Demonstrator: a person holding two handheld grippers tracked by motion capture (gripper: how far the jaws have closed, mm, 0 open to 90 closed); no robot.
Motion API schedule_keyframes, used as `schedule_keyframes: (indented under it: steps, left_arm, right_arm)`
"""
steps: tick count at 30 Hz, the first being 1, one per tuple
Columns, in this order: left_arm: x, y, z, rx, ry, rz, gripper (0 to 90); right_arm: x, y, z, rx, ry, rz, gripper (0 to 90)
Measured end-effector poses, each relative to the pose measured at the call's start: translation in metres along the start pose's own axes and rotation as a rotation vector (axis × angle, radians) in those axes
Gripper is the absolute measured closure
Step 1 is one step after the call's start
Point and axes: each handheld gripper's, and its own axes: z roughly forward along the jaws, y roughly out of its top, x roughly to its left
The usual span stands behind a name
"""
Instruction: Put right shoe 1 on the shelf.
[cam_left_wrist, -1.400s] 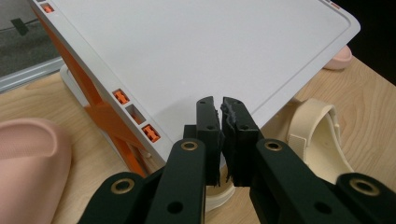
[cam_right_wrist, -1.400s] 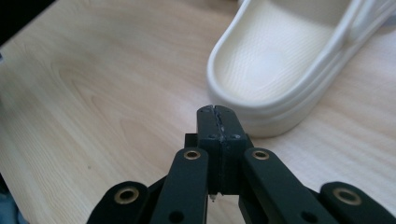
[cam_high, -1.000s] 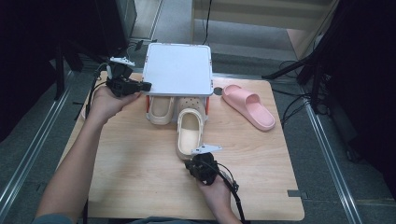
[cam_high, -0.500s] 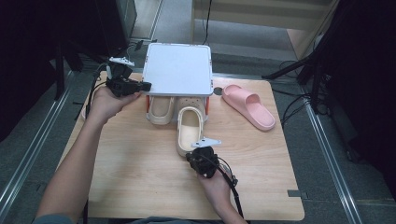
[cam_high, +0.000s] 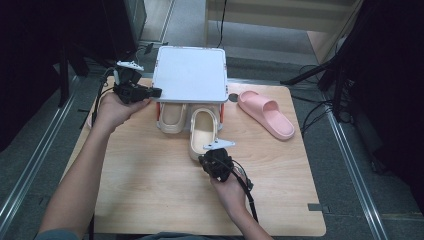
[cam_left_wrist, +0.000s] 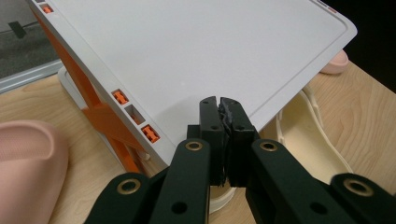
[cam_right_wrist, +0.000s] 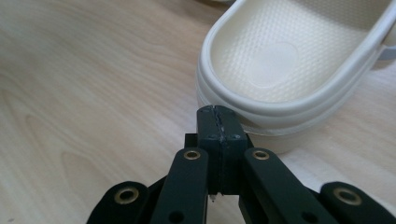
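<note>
A white rack with orange sides stands at the back of the wooden table. Two cream slippers lie partly beneath it: one well under, the other sticking out toward me. My right gripper is shut with nothing in it, its tips against that slipper's heel; they appear up close in the right gripper view. My left gripper is shut and empty at the rack's left edge, tips over the white top. The inner cream slipper lies below.
A pink slipper lies to the right of the rack, its tip also seen past the white top. Another pink shape sits close by the rack's orange side. Cables trail from both grippers.
My right gripper has moved away from me toward the rack, and the nearer cream slipper has slid a little farther under it. The left hand has stayed put.
</note>
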Motion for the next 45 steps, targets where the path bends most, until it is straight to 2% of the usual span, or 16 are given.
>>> schedule_keyframes:
  steps: [4, 16, 19, 24, 30, 33, 37, 41, 43, 44, 45]
  left_arm:
    - [0.001, 0.000, 0.000, 0.000, -0.005, -0.003, 88.3]
    - [0.002, 0.000, 0.000, -0.003, -0.009, -0.005, 88.2]
    - [0.002, 0.000, 0.000, -0.003, -0.011, -0.004, 88.3]
    - [0.002, 0.000, 0.000, -0.003, -0.012, -0.004, 88.2]
    - [0.003, -0.001, 0.000, -0.005, -0.016, -0.007, 88.2]
    - [0.004, -0.001, -0.001, -0.003, -0.018, -0.010, 88.2]
    - [0.004, 0.000, -0.001, -0.001, -0.019, -0.014, 87.8]
    - [0.004, 0.000, -0.002, -0.002, -0.027, -0.034, 84.2]
    - [0.004, 0.000, -0.004, 0.011, -0.047, -0.045, 81.7]
    - [0.004, 0.000, -0.004, 0.011, -0.047, -0.045, 80.7]
    - [0.002, 0.000, -0.006, 0.021, -0.045, -0.038, 78.7]
  right_arm:
    - [-0.011, 0.008, 0.009, 0.001, 0.015, 0.013, 90.0]
    - [-0.029, 0.047, 0.025, -0.017, -0.057, -0.010, 90.0]
    - [-0.034, 0.052, 0.032, -0.018, -0.060, 0.005, 90.0]
    - [-0.038, 0.057, 0.039, -0.032, -0.062, -0.002, 90.0]
    - [-0.046, 0.063, 0.048, -0.049, -0.063, 0.024, 90.0]
    - [-0.050, 0.064, 0.051, -0.058, -0.055, 0.036, 90.0]
    - [-0.050, 0.061, 0.048, -0.046, -0.026, 0.070, 90.0]
    - [-0.046, 0.052, 0.034, -0.057, 0.020, 0.066, 89.8]
    - [-0.042, 0.047, 0.024, -0.056, 0.044, 0.056, 87.3]
    - [-0.042, 0.047, 0.024, -0.056, 0.044, 0.056, 87.3]
    - [-0.040, 0.042, 0.013, -0.047, 0.079, 0.038, 85.5]
